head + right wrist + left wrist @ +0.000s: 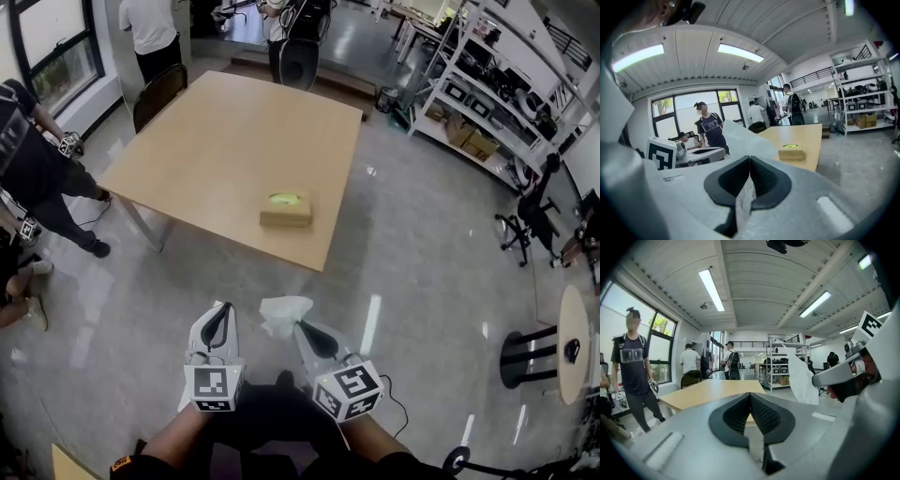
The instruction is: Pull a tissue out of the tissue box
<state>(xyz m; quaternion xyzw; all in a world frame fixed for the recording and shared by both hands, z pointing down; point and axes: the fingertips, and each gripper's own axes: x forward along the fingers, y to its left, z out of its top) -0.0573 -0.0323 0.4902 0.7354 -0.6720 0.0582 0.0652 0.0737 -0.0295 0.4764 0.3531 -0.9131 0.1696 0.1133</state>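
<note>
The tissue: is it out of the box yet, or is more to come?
Done: the tissue is out, well clear of the tissue box on the table. In hand: the right gripper is shut on it; the left gripper is shut, empty. Nothing of the pull looks left.

No words, brand names, numbers or signs are legible on anything in view.

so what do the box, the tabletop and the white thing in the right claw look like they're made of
Tissue box: likely cardboard, matte tan with crisp folded edges. Table: wood or wood-look laminate, a smooth, even pale tan top; no grain can be made out. Tissue pinched in the right claw: thin soft paper, white, crumpled and limp.
</note>
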